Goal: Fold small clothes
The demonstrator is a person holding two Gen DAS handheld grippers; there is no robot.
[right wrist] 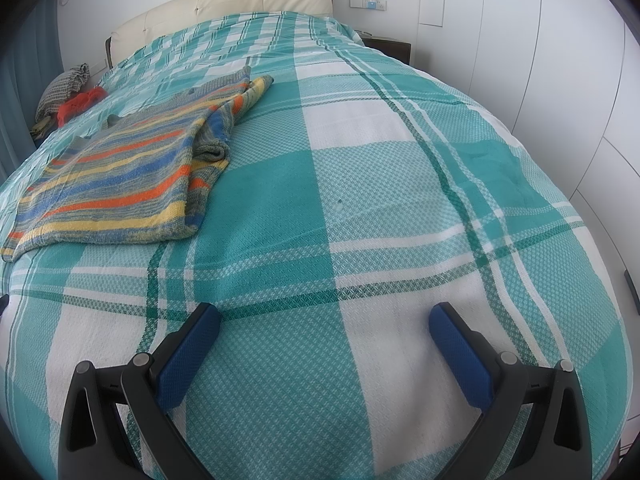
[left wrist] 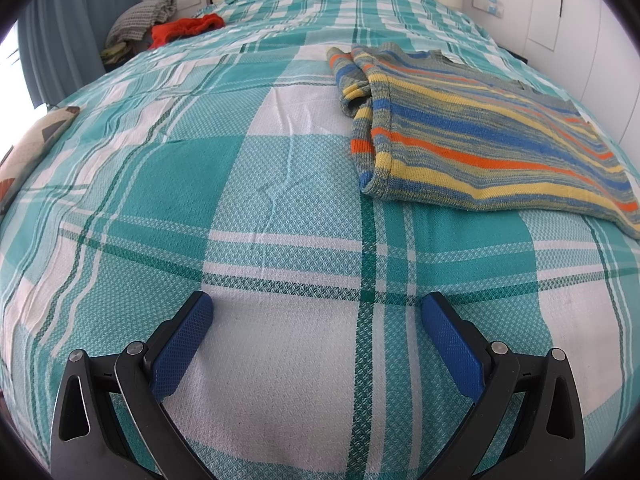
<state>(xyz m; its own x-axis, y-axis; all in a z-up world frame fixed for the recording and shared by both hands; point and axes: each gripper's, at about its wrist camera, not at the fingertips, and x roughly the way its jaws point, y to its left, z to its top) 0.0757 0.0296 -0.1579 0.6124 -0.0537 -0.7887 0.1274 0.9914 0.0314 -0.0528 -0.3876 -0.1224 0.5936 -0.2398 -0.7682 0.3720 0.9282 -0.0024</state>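
Both the left gripper (left wrist: pixel 316 316) and right gripper (right wrist: pixel 324 326) are hovering spread and empty over the near bedspread (left wrist: pixel 280 360). The striped sweater (left wrist: pixel 472 136) is lying farther off, sleeves tucked, likely awaiting its next fold.

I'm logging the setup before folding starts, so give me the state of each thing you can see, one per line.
Striped sweater: lying flat on the bed, sleeves tucked in at the sides, not gripped.
Left gripper: jaws open, empty, over the bedspread.
Right gripper: jaws open, empty, over the bedspread.
Plaid bedspread: spread out, lightly wrinkled.
Red garment: crumpled at the far bed edge.
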